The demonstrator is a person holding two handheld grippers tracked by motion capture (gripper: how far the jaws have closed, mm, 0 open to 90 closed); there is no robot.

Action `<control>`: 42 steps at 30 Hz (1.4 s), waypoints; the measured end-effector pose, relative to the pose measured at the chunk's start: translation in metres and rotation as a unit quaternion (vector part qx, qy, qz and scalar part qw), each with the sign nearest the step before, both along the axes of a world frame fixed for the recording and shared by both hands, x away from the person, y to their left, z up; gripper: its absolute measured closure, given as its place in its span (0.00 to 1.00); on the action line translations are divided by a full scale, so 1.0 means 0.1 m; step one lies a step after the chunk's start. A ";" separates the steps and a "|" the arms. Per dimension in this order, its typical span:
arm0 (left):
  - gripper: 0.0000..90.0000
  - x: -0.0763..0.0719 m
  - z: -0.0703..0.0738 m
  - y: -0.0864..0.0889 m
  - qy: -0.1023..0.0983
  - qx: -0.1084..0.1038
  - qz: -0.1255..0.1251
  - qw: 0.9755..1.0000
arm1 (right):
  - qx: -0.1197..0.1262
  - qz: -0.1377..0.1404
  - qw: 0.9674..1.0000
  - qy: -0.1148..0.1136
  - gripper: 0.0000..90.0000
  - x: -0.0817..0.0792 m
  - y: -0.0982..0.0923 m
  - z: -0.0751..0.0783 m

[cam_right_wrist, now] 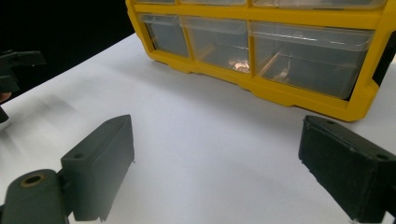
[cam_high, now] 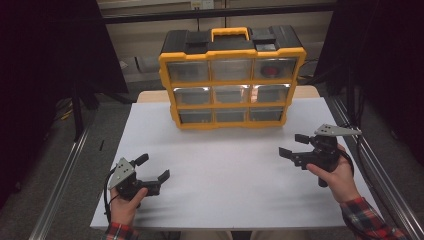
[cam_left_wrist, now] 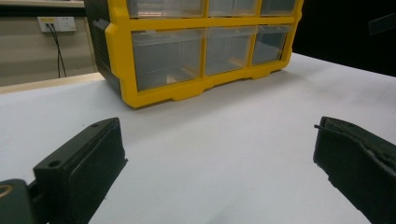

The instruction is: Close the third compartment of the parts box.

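A yellow and black organizer cabinet with three rows of clear drawers stands upright at the far middle of the white table. Its top right drawer holds something red. My left gripper rests near the front left of the table, open, with nothing between its jaws. My right gripper is held at the right, open and empty too. In the left gripper view the cabinet stands ahead past the open left gripper. The right gripper view shows the bottom drawers beyond the open right gripper.
Metal rails run along both sides of the table, and dark curtains hang left and right. A wall socket with a plugged cable sits behind the cabinet. The other gripper shows at the left edge of the right gripper view.
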State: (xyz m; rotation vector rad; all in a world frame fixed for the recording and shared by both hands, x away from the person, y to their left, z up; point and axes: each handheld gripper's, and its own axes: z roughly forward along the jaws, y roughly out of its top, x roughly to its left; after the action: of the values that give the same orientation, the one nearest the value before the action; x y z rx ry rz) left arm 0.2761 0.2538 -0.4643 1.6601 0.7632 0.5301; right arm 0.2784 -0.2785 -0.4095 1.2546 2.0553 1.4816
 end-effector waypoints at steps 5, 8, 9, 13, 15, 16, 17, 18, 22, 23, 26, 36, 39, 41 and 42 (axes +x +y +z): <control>0.02 0.00 0.00 0.00 0.000 -0.001 0.000 1.000 | 0.005 -0.002 1.000 0.000 0.12 -0.04 -0.03 -0.03; 0.02 0.00 0.00 -0.01 -0.001 0.000 0.000 1.000 | 0.006 -0.003 1.000 0.000 0.12 -0.05 -0.05 -0.04; 0.02 0.00 0.00 -0.01 0.000 0.000 0.000 1.000 | 0.004 -0.006 1.000 0.000 0.12 -0.06 -0.06 -0.05; 0.02 0.00 0.00 -0.01 -0.001 0.003 0.004 1.000 | 0.007 -0.009 1.000 0.002 0.12 -0.07 -0.08 -0.08; 0.02 0.00 0.00 -0.01 -0.002 0.004 0.003 1.000 | 0.007 -0.012 1.000 0.002 0.12 -0.08 -0.09 -0.10; 0.02 0.00 0.00 -0.01 0.000 0.002 0.002 1.000 | 0.009 -0.010 1.000 0.002 0.12 -0.09 -0.09 -0.10; 0.02 0.00 0.00 -0.01 -0.002 0.004 0.002 1.000 | 0.010 -0.008 1.000 0.003 0.12 -0.09 -0.09 -0.11; 0.02 0.00 0.00 -0.01 -0.001 0.003 0.003 1.000 | 0.009 -0.008 1.000 0.002 0.12 -0.09 -0.09 -0.11; 0.02 0.00 0.00 0.00 0.001 -0.001 0.001 1.000 | 0.004 -0.013 1.000 0.004 0.12 -0.09 -0.09 -0.14; 0.02 0.00 0.00 0.00 0.000 -0.001 0.001 1.000 | 0.006 -0.012 1.000 0.005 0.12 -0.10 -0.09 -0.14; 0.02 0.00 0.00 0.00 0.000 -0.001 0.000 1.000 | 0.009 -0.013 1.000 0.006 0.12 -0.12 -0.10 -0.16; 0.02 0.00 0.00 0.00 0.000 0.000 0.000 1.000 | 0.006 -0.019 1.000 0.001 0.11 -0.17 -0.12 -0.21; 0.02 0.00 0.00 -0.01 0.000 0.001 0.003 1.000 | 0.003 -0.019 1.000 -0.002 0.11 -0.20 -0.12 -0.22; 0.02 0.00 0.00 0.00 -0.002 0.003 0.003 1.000 | 0.008 -0.016 1.000 -0.001 0.11 -0.20 -0.12 -0.22; 0.02 0.00 0.00 0.00 -0.001 0.001 -0.001 1.000 | 0.009 -0.016 1.000 -0.001 0.11 -0.21 -0.12 -0.22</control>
State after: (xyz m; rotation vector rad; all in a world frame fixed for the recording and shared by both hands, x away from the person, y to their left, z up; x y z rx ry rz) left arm 0.2762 0.2534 -0.4644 1.6617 0.7602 0.5305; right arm 0.2577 -0.2903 -0.4317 1.2861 2.0152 1.4911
